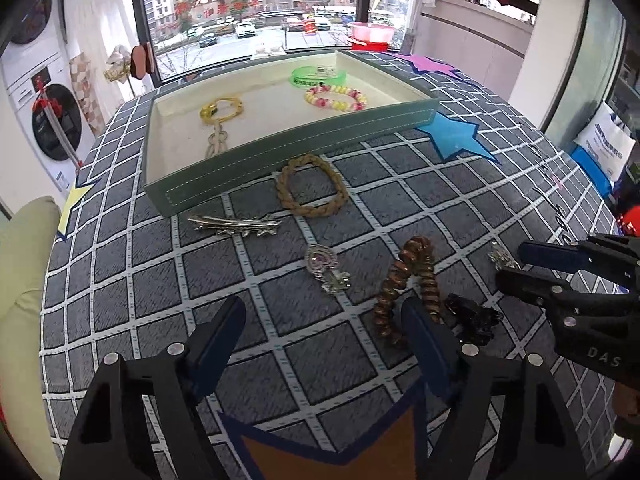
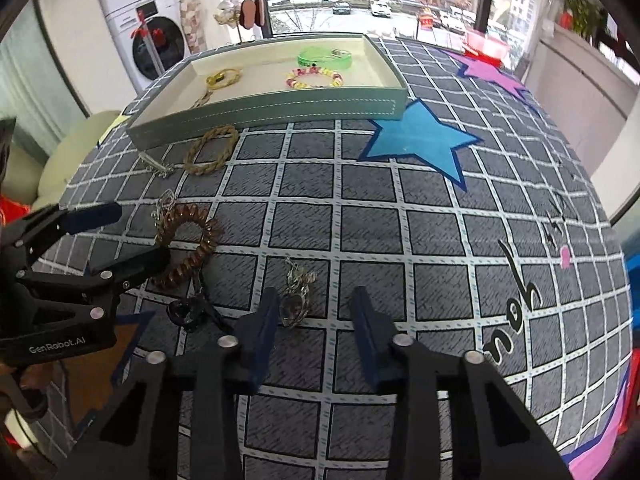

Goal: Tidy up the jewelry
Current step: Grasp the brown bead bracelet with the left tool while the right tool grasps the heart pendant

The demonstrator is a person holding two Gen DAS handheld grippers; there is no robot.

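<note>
A grid-patterned table [image 2: 400, 240] carries a green tray [image 1: 288, 140] and scattered jewelry. Both grippers tilt steeply down — left gripper [image 1: 324, 320], fingers wide apart beside the brown spiral hair tie [image 1: 408, 280]; right gripper [image 2: 316, 316], fingers narrowly apart, empty, just beside a silver charm [image 2: 296, 292].
</note>
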